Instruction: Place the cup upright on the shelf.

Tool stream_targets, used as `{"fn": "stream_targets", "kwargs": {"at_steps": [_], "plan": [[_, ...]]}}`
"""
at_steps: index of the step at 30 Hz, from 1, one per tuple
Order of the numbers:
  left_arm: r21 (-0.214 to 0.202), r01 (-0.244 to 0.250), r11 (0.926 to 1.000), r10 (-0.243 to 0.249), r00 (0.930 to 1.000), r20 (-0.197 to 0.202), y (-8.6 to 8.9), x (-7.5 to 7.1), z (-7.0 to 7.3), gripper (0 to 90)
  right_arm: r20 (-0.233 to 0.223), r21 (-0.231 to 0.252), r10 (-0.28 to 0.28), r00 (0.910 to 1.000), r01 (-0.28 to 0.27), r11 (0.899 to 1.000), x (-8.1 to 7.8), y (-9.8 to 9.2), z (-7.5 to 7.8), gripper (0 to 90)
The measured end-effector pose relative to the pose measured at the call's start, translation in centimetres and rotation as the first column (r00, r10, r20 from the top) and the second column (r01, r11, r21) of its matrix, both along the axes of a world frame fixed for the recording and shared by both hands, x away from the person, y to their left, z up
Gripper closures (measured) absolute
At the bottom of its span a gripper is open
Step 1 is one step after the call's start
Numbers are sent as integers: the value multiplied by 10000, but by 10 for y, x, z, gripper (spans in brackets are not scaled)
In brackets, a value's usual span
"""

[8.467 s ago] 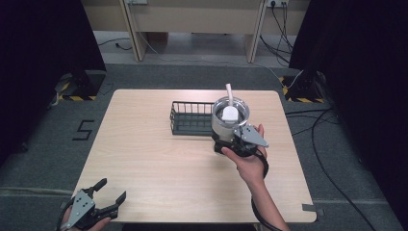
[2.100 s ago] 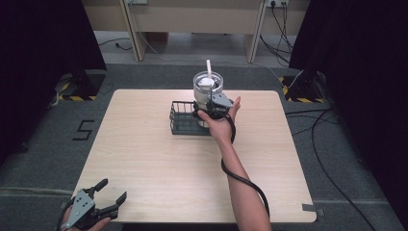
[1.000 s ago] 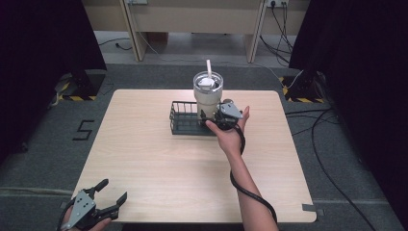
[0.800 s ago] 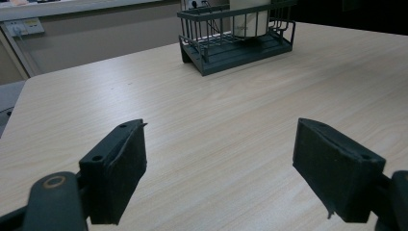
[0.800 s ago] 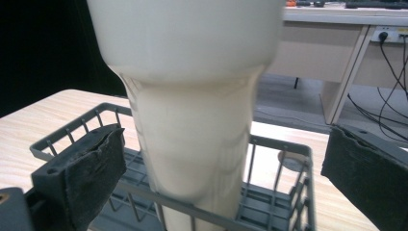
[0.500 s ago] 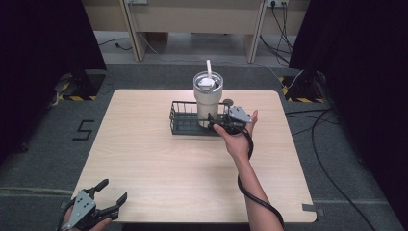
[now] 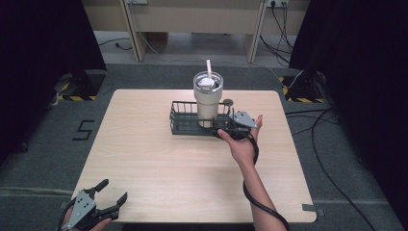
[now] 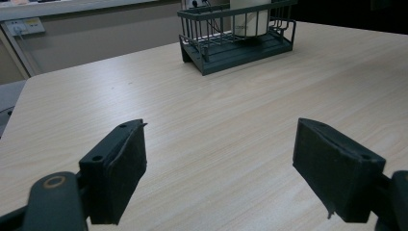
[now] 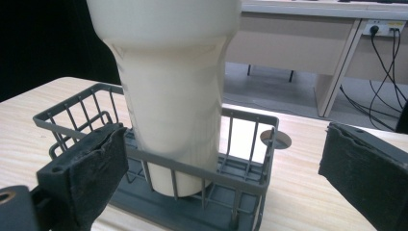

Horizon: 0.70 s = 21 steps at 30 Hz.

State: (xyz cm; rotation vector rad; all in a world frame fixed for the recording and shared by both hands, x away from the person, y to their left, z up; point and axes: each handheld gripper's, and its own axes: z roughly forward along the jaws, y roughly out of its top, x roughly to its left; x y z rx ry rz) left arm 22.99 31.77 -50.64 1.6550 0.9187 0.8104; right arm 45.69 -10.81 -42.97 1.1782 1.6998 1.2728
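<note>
Tumbler (image 7: 208, 98) is standing upright in the right half of the wire basket (image 7: 185, 120), straw (image 7: 209, 67) sticking up from the lid. Basket is sitting toward the far side of the table (image 7: 159, 163), a little right of centre.

Your right gripper (image 7: 230, 129) is hovering just beside the basket's near right corner, jaws spread wide and pinching nothing. In the right gripper view the cream tumbler (image 9: 173, 86) is rising between the two pads (image 9: 94, 166), but the pads are standing clear of it, with the basket rim (image 9: 202, 171) between them and the cup wall. Placement is looking finished from here.

Your left gripper (image 7: 98, 207) is idling at the near left edge of the table, jaws also wide apart and holding nothing; basket (image 8: 238, 36) well off in front of it.

Risks as you are working from this spot:
- The left pad is sitting very near the top wire. Swinging sideways or lifting at a slant is likely to hook the rim and drag the basket, which looks light.
- The tumbler is tall, narrow at the foot and heavy-looking on top. Any jolt to the basket could be rocking it, and the low wire walls are giving little support.
- The cable (image 7: 257, 202) is trailing under your forearm, so watch that it is not snagging.
</note>
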Motion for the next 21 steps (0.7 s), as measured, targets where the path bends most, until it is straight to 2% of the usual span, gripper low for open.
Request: {"fn": "stream_targets", "kwargs": {"at_steps": [14,21], "plan": [[-11,6,10000,-6,10000,-8,-1,0,0,184,-62,-128,-44,10000,43,9999,-13,-10,0,36],[-25,-10,10000,10,10000,-6,-1,0,0,184,-175,-22,-172,9997,172,9999,-18,-18,-2,38]]}}
